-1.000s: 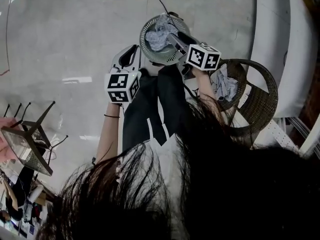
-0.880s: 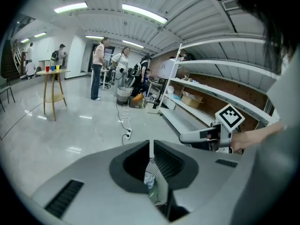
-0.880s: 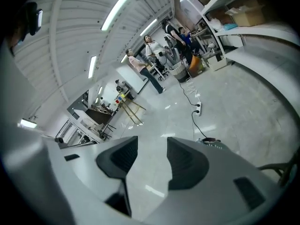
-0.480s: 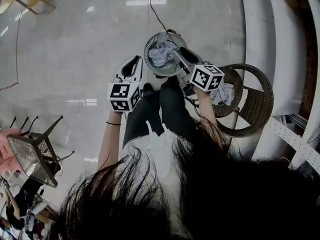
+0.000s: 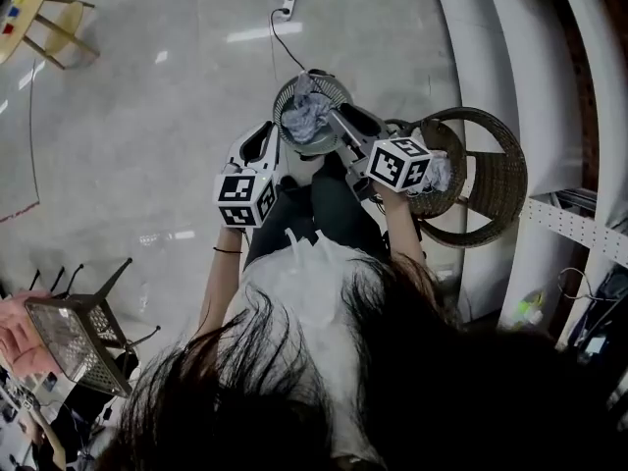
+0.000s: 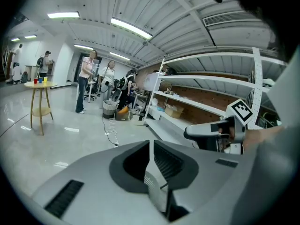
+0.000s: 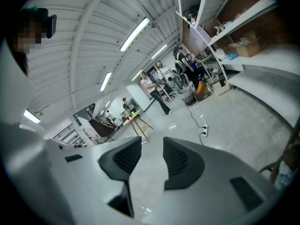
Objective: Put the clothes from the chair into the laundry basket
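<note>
Wicker chair (image 5: 512, 170) holds clothes (image 5: 441, 174). Right gripper (image 7: 152, 148) jaws apart, just been closing, empty: too narrow, may snag only one fold. Left gripper (image 6: 151, 145) pressed together, empty.

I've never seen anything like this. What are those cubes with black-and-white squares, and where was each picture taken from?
No robot: a person holds a two-jaw gripper in each hand; the marker cubes belong to those. The downward picture's camera sits on the person's head; the other two cameras ride on the grippers. On the floor stands a laundry basket with clothes inside; more clothes lie on the wicker chair beside it. The left gripper is shut and empty. The right gripper has just been closing its jaws, which stand apart, empty.
</note>
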Motion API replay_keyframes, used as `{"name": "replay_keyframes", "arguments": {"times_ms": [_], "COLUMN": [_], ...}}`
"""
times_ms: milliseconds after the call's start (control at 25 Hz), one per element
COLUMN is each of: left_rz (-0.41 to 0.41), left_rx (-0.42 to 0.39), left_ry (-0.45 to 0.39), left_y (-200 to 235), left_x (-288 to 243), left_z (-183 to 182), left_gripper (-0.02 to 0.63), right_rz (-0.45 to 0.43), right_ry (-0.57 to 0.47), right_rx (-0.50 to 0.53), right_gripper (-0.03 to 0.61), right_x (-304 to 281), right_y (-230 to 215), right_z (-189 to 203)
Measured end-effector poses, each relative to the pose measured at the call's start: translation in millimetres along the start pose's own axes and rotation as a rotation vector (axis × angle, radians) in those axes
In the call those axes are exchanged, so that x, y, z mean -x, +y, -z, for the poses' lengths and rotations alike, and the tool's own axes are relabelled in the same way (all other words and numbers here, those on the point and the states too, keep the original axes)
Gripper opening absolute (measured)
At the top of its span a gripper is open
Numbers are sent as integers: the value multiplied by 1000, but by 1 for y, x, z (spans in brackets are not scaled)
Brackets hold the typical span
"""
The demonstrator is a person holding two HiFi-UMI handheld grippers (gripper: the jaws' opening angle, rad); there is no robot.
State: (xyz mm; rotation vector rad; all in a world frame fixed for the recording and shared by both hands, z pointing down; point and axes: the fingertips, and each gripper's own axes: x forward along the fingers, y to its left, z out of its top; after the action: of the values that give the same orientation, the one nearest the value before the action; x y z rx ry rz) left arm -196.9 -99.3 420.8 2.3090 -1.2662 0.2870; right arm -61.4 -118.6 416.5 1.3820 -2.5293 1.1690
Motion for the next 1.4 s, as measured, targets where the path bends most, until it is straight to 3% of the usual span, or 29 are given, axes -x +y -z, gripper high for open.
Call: {"name": "replay_keyframes", "arguments": {"times_ms": [440, 800, 1400], "left_rz": [117, 195, 322], "left_rx": [-20, -37, -109], "left_ry": [10, 35, 104], "left_y": [-38, -70, -193], "left_x": [9, -5, -48], "left_z": [5, 8, 28], "left_gripper": [40, 40, 40], "right_rz": [75, 141, 276], "right_ry": [-39, -50, -92], "right_rx": [-4, -29, -68], "right_gripper": [130, 119, 112], "right_x": [45, 75, 188], "right_y": [10, -9, -90], "right_z": [14, 23, 32]}}
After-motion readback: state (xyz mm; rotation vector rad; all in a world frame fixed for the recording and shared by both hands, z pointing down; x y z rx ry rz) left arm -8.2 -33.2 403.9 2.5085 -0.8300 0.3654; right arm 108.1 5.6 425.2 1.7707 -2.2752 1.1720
